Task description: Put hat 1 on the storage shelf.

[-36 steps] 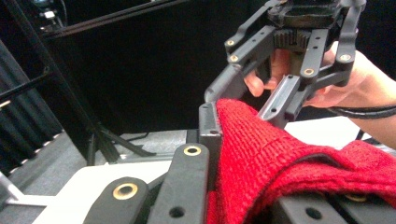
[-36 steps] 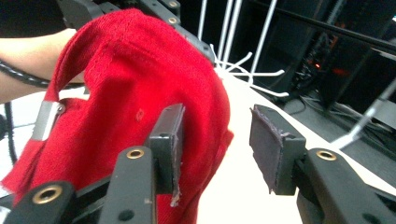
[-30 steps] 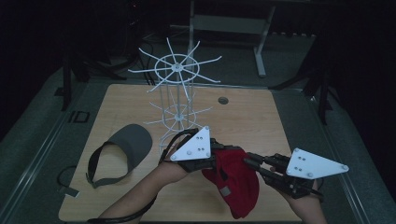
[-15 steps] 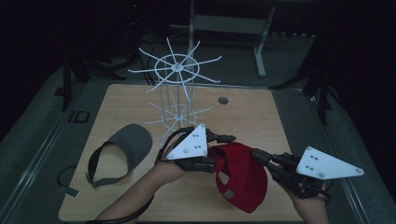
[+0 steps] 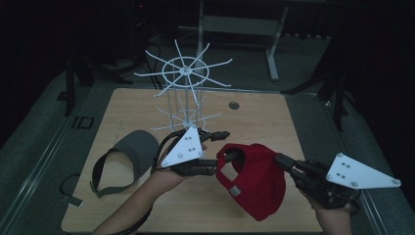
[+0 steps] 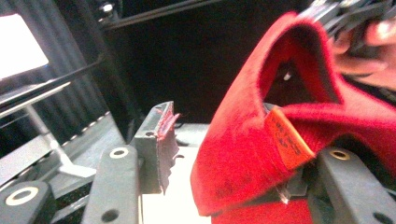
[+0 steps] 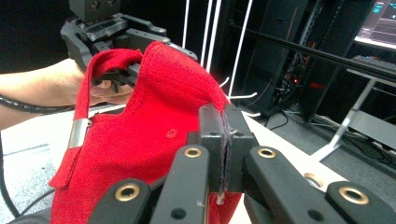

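Your right gripper [image 5: 280, 159] has its jaws pressed together on the edge of the red cap [image 5: 257, 183], and in the right gripper view the pads [image 7: 219, 140] meet with only a thin fold of cloth between them. Your left gripper [image 5: 226, 145] has just been opening: its jaws stand apart, one inside the cap's back opening and one outside it, and its pads are not squeezing the cloth. The cap hangs between your two tools, just above the table [image 5: 132, 112] at its near edge, in front of the white wire rack [image 5: 186, 90].

Expect the cap to be light and floppy; it will sag and fold from a single hold. Take it by the stitched rim beside the strap, where the cloth is doubled, or by the stiffer brim.

The left gripper view shows the orange tag [image 6: 287, 137] inside the cap; the right gripper view shows the metal buckle [image 7: 79, 133] on the strap. The high view adds the grey visor [image 5: 129, 156] lying well apart on the left.
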Motion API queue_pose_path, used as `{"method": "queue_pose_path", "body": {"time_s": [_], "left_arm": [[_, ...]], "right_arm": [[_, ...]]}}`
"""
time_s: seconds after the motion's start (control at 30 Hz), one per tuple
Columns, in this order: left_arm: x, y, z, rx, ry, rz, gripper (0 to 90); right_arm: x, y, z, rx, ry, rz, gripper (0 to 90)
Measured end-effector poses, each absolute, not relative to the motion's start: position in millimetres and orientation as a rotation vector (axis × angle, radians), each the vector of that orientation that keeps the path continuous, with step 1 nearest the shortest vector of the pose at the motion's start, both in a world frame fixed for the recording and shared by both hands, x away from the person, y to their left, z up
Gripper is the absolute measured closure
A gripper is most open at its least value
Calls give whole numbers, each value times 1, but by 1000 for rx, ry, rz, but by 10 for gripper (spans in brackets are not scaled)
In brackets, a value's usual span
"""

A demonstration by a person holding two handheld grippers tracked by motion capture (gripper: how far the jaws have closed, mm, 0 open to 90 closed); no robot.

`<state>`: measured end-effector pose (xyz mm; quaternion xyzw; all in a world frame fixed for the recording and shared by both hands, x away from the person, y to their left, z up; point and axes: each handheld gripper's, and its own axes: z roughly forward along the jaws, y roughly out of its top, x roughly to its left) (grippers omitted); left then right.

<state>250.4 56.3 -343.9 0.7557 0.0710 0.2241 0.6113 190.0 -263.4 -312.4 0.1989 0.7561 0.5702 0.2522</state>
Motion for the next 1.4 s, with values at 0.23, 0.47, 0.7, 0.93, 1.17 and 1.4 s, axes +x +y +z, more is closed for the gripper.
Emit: {"method": "queue_pose_path", "body": {"time_s": [0.23,0.47,0.7,0.93,1.17,1.4], "left_arm": [[250,73,-352,1699,292,573,482],[247,89,-363,1661,395,582,487],[241,99,-383,1677,428,568,485],[231,108,-400,1693,455,553,485],[221,118,-413,1690,476,556,486],[218,127,-427,1688,512,540,485]], "right_arm": [[190,-266,-309,551,2036,1565,889],[196,-271,-301,603,1978,1580,889],[203,-278,-281,633,1895,1596,889],[216,-281,-270,668,1847,1595,889],[229,-278,-256,686,1805,1588,889],[245,-274,-235,717,1733,1600,889]]}}
